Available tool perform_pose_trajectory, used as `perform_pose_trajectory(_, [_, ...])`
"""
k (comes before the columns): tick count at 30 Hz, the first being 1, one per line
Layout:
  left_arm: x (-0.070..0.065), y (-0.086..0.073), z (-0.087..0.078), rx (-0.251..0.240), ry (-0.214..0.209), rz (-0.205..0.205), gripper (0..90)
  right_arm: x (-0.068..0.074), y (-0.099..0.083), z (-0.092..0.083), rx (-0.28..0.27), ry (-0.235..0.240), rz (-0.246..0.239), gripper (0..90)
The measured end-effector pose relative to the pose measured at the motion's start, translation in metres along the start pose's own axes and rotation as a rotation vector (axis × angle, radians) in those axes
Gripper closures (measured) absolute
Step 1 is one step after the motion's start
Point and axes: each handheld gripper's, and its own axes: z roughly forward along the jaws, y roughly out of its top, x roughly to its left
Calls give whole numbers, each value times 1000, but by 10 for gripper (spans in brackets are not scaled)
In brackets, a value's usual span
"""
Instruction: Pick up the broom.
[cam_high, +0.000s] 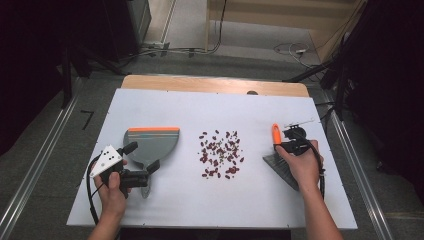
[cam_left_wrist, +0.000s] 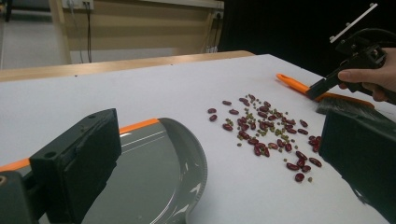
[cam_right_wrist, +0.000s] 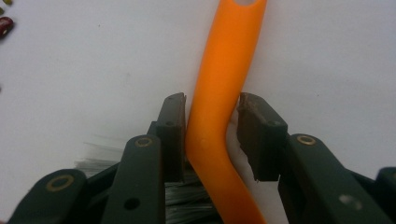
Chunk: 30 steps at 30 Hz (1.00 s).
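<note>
White tabletop (cam_high: 165, 200) spreads wide under me, with bare room on every side of the work and its near edge well clear of my hands. On its left lies the grey dustpan (cam_high: 150, 145) with its orange lip turned away from me; my left gripper (cam_high: 145, 172) hangs over the pan's handle end with jaws spread wide and nothing between them. At the right the brush (cam_high: 280, 162) lies flat, bristles toward me, and my right gripper (cam_right_wrist: 212, 121) has its jaws drawn narrow around the orange brush handle (cam_right_wrist: 219, 93), one pad touching it, the other a hair off. Between pan and brush the scattered beans (cam_high: 220, 152) lie unswept, so I judge the sweeping has not begun: brush to lift, pan to take, beans to gather. Open table lies between the brush and the pile.
</note>
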Motion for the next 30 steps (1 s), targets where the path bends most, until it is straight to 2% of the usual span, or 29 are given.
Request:
perform_pose_trajectory(3, [0,0,1,3,1,-1,0,3,0,1,1,-23,14,619])
perform_pose_trajectory(6, [-2,-1,1,5,0,-5,0,7,0,2,5,-52,-13,619])
perform_pose_trajectory(8, [-4,-1,2,12,-2,3,0,6,0,2,5,-48,-16,628])
perform_pose_trajectory(13, [-7,-1,5,18,-10,11,0,3,-2,1,-11,-36,13,687])
perform_pose_trajectory(15, [-8,-1,5,18,-10,12,0,0,-4,1,-24,-14,26,689])
perform_pose_trajectory(22, [-4,1,2,5,1,-2,0,-6,-12,-3,-102,37,33,689])
perform_pose_trajectory(24, [-4,0,1,5,0,-1,0,-6,-15,-5,-135,50,23,690])
perform_pose_trajectory(29, [-6,2,-1,0,-4,6,0,-8,-23,-17,-235,85,40,693])
perform_pose_trajectory(30, [-6,2,-1,0,-4,6,0,-8,-23,-17,-235,85,40,693])
